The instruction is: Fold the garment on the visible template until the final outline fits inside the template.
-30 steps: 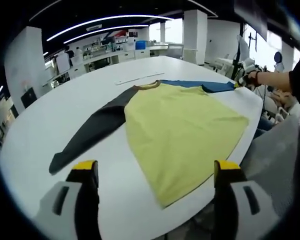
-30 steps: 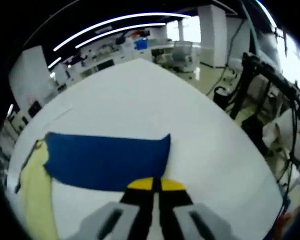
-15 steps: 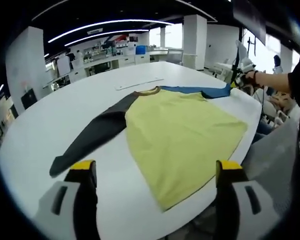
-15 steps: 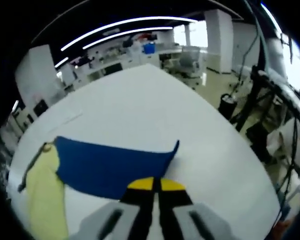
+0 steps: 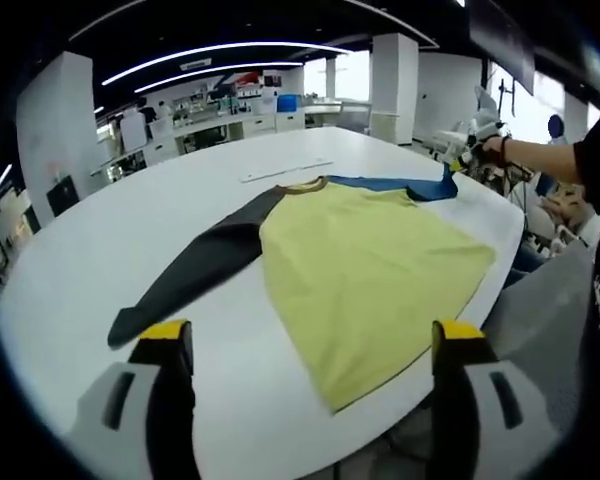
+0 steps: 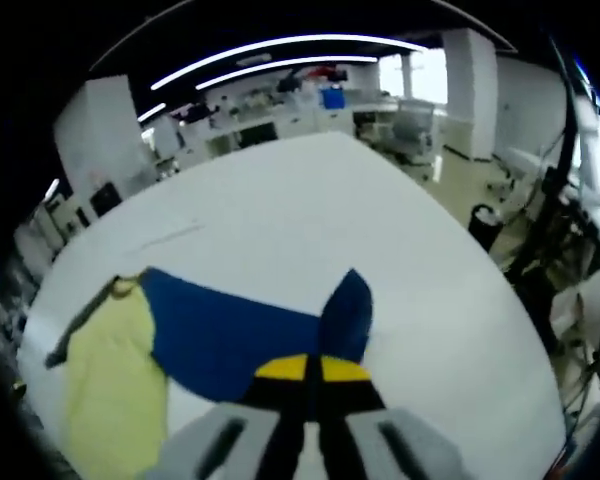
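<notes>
The left gripper [image 5: 310, 345] hangs above the near edge of the white table [image 5: 100, 250] with its yellow-tipped jaws spread wide and nothing between them. Ahead of those jaws the garment [image 5: 370, 260] lies spread flat on the tabletop: a long-sleeved shirt with a pale yellow body, a black sleeve [image 5: 195, 275] stretching out toward the left jaw's side, and a blue sleeve [image 5: 395, 184] running away on the far right. The yellow hem reaches nearly to the table's edge, between the two jaws and a little closer to the right one. Beyond the collar a thin pale strip [image 5: 285, 170] lies on the table (I cannot make out what it is). At the far end of the blue sleeve, in the left gripper view, a person's hand [image 5: 495, 148] holds the right gripper [image 5: 467, 152], and the sleeve's cuff is lifted off the table there. In the right gripper view, the right gripper [image 6: 306, 372] has its jaws pressed together on the blue sleeve [image 6: 250, 335], whose end stands up in a peak just past the yellow tips while the rest of it trails back to the left toward the yellow body [image 6: 110, 390]. The white table [image 6: 310, 220] stretches away ahead of it, with benches and shelving at the back of the room.
</notes>
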Action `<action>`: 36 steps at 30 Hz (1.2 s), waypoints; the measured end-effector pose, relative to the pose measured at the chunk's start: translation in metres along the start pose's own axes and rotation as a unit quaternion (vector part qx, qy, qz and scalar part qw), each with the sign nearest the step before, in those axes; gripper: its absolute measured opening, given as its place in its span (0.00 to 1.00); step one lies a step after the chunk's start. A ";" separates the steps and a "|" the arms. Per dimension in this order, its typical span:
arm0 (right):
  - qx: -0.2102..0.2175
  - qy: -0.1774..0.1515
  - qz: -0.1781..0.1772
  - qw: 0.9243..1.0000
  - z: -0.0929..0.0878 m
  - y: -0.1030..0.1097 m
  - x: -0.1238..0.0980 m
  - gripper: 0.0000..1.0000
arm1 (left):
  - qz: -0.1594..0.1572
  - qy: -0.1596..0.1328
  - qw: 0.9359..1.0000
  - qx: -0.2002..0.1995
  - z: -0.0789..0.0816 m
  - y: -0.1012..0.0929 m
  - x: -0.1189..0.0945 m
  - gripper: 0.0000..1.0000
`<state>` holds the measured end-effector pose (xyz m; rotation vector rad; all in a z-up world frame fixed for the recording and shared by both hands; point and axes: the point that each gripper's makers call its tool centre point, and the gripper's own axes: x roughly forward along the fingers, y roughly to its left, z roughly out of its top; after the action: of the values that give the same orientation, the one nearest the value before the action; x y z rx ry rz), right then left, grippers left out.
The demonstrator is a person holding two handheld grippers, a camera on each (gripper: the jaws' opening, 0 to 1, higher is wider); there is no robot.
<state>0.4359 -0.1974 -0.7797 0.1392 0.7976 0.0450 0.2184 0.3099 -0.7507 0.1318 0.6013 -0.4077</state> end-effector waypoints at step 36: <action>-0.062 0.013 0.103 0.993 0.045 0.131 0.012 0.00 | -0.005 0.010 1.000 -0.012 -0.014 -0.006 -0.006 0.92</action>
<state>0.4776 -0.0714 -0.7388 0.1034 0.8011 0.2916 0.2039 0.3095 -0.7588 0.1105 0.6262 -0.4084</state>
